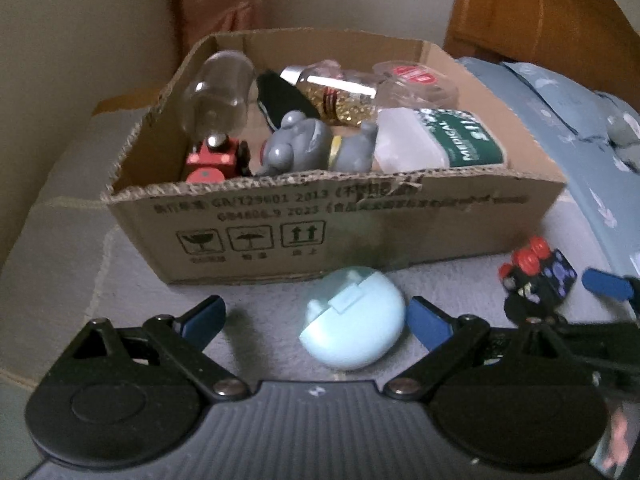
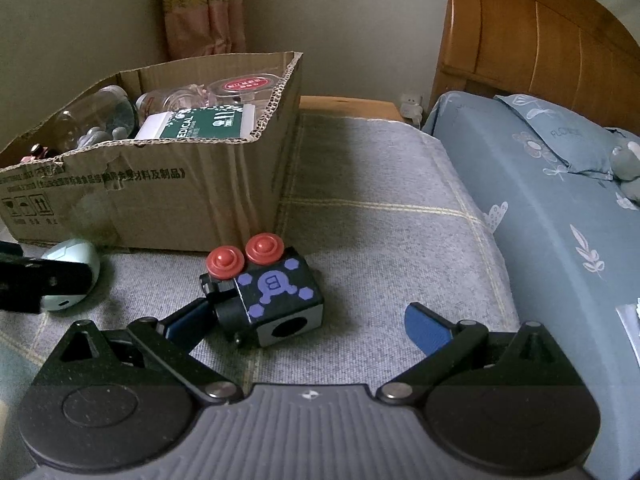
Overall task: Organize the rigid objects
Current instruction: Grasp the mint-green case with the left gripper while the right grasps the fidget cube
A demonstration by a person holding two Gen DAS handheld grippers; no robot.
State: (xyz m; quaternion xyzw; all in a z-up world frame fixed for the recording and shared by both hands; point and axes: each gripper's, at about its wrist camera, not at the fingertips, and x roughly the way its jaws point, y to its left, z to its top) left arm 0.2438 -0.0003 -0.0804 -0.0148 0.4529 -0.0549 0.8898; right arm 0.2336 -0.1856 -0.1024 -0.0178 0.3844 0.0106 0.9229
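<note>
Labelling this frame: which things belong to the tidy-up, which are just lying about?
Job:
cardboard box
pale blue case, between open left gripper fingers
black toy block, by open right gripper

Lying about:
blue bedding
wooden headboard
curtain

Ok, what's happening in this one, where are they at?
A person with two handheld grippers is tidying loose items into a cardboard box on a grey blanket. The box already holds a toy elephant, a red toy train, bottles and a green medical pack. Two things remain outside: a pale blue case, framed by the open left gripper, and a black toy block with red knobs, in front of the open right gripper. Neither is gripped.
</note>
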